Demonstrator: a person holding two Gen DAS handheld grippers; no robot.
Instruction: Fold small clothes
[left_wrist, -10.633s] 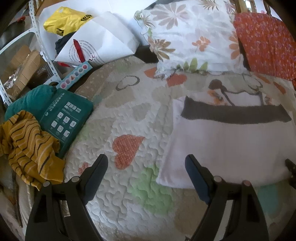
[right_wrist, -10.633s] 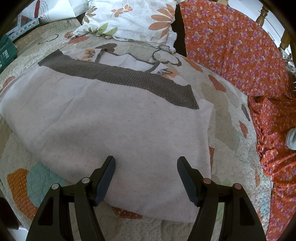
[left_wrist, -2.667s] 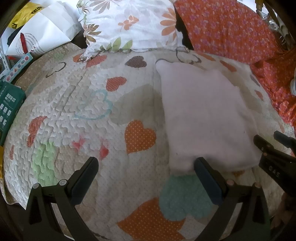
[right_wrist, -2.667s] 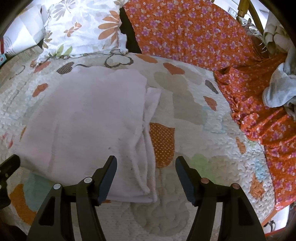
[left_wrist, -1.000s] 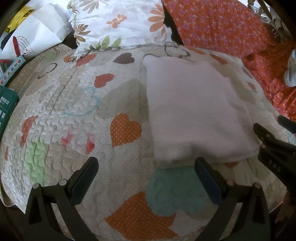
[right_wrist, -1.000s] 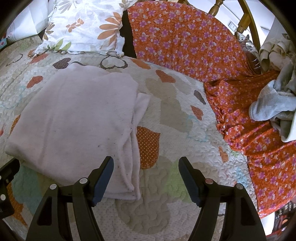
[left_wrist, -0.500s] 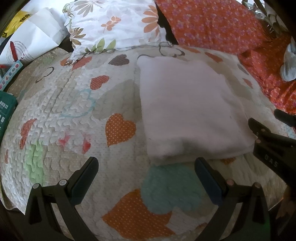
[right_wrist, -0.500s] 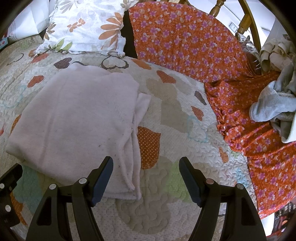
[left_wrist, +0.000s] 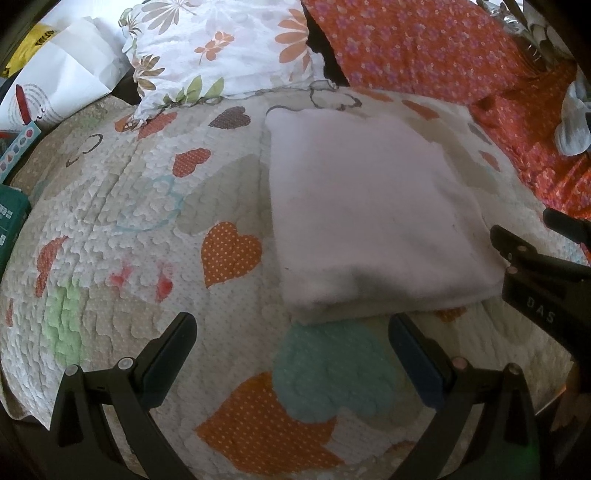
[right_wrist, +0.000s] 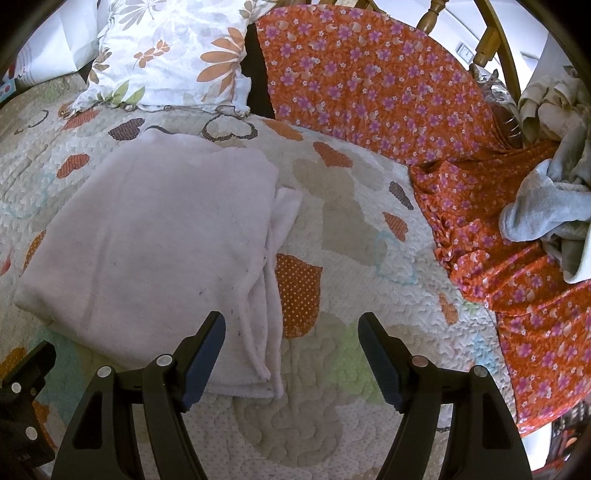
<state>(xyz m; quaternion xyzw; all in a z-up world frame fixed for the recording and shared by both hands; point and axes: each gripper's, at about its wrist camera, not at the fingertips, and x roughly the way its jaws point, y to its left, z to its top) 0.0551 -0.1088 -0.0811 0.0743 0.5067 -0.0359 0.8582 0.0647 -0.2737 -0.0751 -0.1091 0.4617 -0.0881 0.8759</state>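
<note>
A pale pink garment (left_wrist: 369, 210) lies folded into a rectangle on the heart-patterned quilt (left_wrist: 147, 221). In the right wrist view it (right_wrist: 159, 240) shows stacked layer edges along its right side. My left gripper (left_wrist: 291, 332) is open and empty, held just in front of the garment's near left corner. My right gripper (right_wrist: 291, 328) is open and empty, over the garment's near right corner. The right gripper also shows at the right edge of the left wrist view (left_wrist: 539, 266).
A floral white pillow (left_wrist: 221, 48) and an orange flowered cushion (right_wrist: 369, 81) lie at the back. Orange flowered cloth (right_wrist: 517, 288) with grey and cream clothes (right_wrist: 546, 210) lies to the right. A white paper bag (left_wrist: 55, 85) and green box (left_wrist: 11, 218) are at the left.
The garment, once spread flat with a dark band showing, is now folded into a compact plain rectangle. In the last second both grippers drew back slightly and stay open.
</note>
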